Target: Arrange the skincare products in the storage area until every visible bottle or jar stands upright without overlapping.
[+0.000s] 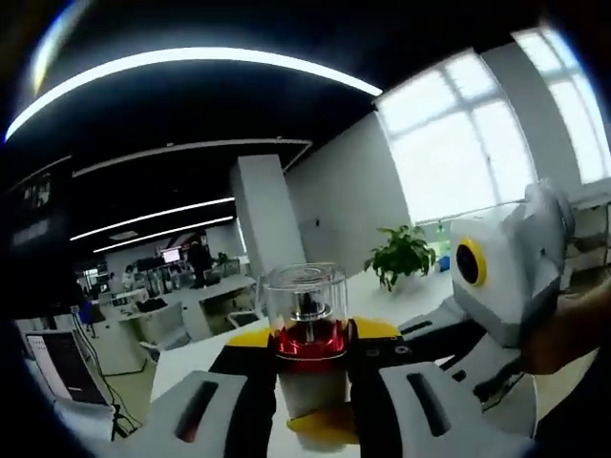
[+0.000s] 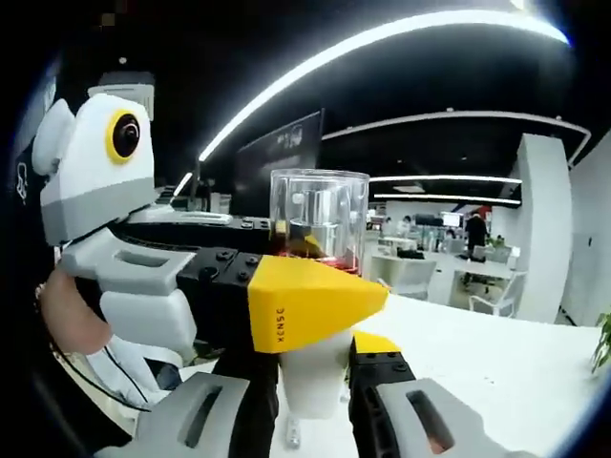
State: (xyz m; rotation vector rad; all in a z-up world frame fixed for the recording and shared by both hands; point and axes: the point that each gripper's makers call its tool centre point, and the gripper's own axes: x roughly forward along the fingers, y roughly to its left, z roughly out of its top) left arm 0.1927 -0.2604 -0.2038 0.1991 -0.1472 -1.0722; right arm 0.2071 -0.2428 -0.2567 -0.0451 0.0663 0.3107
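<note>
Clear-capped bottle (image 1: pixel 307 334), red band, white body: you hold it aloft above the white table (image 2: pixel 496 367), long axis upright toward twelve o'clock. Left gripper (image 1: pixel 310 382): jaws clamped on its body at nine and three. Right gripper (image 2: pixel 313 396): jaws likewise pinching its lower body; both equally near, so one must let go before setting it down.
</note>
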